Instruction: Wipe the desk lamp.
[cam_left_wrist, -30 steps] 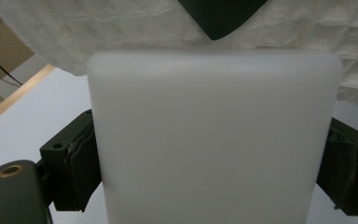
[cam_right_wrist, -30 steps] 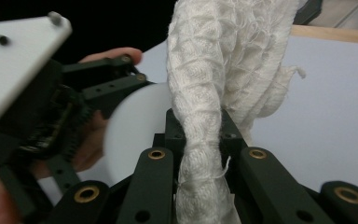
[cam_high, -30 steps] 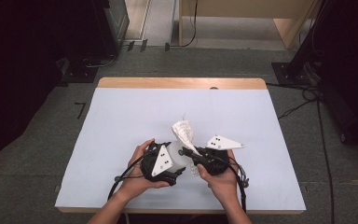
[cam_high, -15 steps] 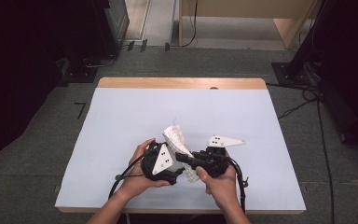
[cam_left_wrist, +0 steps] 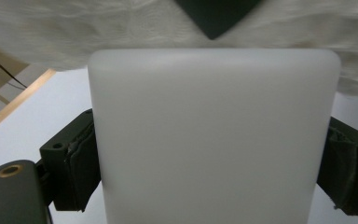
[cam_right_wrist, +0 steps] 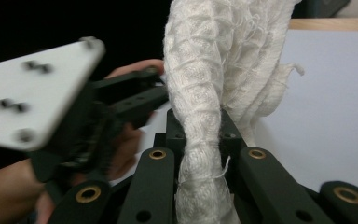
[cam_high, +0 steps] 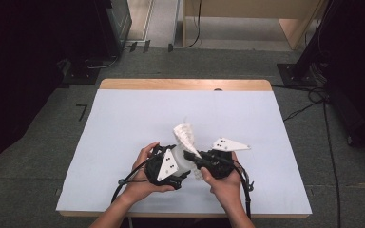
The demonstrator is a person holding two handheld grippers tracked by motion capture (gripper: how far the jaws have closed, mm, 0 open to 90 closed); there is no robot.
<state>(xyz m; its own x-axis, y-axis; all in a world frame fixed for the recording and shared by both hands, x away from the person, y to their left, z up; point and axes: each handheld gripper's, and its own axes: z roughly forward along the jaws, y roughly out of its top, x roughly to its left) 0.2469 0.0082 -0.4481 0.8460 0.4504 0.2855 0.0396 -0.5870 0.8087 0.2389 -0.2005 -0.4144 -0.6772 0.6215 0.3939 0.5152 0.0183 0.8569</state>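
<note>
Holding, at the desk's (cam_high: 123,118) near edge: I am clamping the left tool (cam_high: 167,167) partway closed on a frosted white container (cam_left_wrist: 212,140) to keep it steady, while the right tool (cam_high: 197,159), pinched fully onto a white woven cloth (cam_right_wrist: 205,93), is working it at the container.

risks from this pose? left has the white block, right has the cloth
1. The right gripper pinches a thin bunch of the white knit cloth; a tug might slip it or snag loose threads.
2. The left gripper clamps the frosted white block by its sides; that smooth surface could slide under a hard wipe.
</note>
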